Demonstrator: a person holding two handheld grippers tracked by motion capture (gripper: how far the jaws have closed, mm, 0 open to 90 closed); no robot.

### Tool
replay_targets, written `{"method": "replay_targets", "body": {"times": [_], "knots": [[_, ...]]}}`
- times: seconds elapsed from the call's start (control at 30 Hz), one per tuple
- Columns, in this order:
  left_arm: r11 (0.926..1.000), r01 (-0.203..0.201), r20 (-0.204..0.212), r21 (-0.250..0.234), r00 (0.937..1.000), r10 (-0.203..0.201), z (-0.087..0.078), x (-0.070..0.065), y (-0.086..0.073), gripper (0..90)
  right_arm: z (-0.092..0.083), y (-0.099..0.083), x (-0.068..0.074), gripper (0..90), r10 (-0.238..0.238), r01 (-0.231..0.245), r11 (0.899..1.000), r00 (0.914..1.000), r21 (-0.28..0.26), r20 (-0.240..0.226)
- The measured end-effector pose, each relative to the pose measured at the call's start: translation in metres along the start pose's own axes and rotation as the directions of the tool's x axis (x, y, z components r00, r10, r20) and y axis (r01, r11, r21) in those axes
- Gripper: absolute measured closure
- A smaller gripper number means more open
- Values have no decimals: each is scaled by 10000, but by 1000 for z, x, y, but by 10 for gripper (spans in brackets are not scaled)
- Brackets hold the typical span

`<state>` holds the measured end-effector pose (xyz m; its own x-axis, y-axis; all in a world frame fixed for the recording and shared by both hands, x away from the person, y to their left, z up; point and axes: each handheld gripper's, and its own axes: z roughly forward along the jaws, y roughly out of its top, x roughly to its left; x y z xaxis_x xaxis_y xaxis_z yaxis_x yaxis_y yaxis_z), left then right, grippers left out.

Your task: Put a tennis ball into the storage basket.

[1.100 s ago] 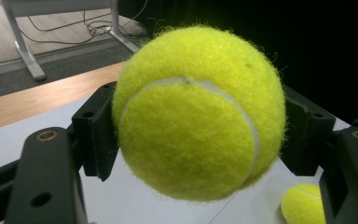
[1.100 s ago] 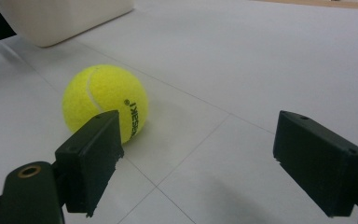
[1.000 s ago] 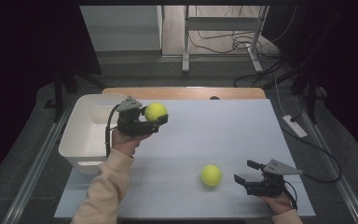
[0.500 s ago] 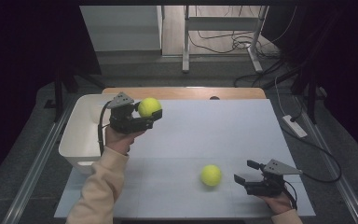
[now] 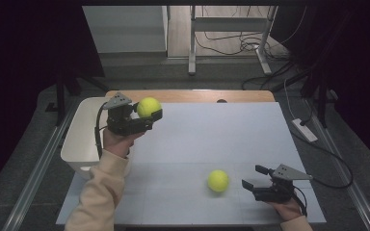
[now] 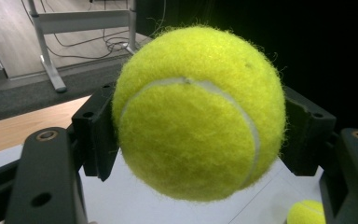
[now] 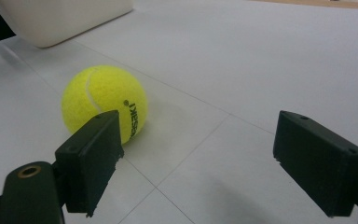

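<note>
My left gripper is shut on a yellow tennis ball, held in the air beside the right rim of a white bin. In the left gripper view that ball sits clamped between both black pads. A second tennis ball lies on the white table near the front. My right gripper rests low at the front right, open, its jaws pointing at that ball from a short way off. In the right gripper view this ball lies just beyond the left pad, not between the jaws.
The white bin stands at the table's left edge, seen as a white corner in the right gripper view. A wooden strip runs along the table's far edge. Metal table legs and cables are on the floor beyond.
My left gripper has carried its ball to the left and away, toward the bin, and a little upward. The right gripper and the ball on the table have stayed put.
</note>
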<state>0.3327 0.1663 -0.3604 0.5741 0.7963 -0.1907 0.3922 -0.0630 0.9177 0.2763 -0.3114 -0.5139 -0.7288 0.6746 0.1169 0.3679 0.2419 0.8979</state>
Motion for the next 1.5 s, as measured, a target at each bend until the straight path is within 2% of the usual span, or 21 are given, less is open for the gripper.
{"method": "replay_targets", "body": {"times": [0.73,1.5], "knots": [[9993,328,-437,-183,9985,-335,-16,18,3,276,0,0,0,151,-42,42,10000,10000,57,21],[9969,723,-1008,-312,9921,-751,-35,44,1,276,0,0,0,152,-46,46,10000,10000,48,23]]}}
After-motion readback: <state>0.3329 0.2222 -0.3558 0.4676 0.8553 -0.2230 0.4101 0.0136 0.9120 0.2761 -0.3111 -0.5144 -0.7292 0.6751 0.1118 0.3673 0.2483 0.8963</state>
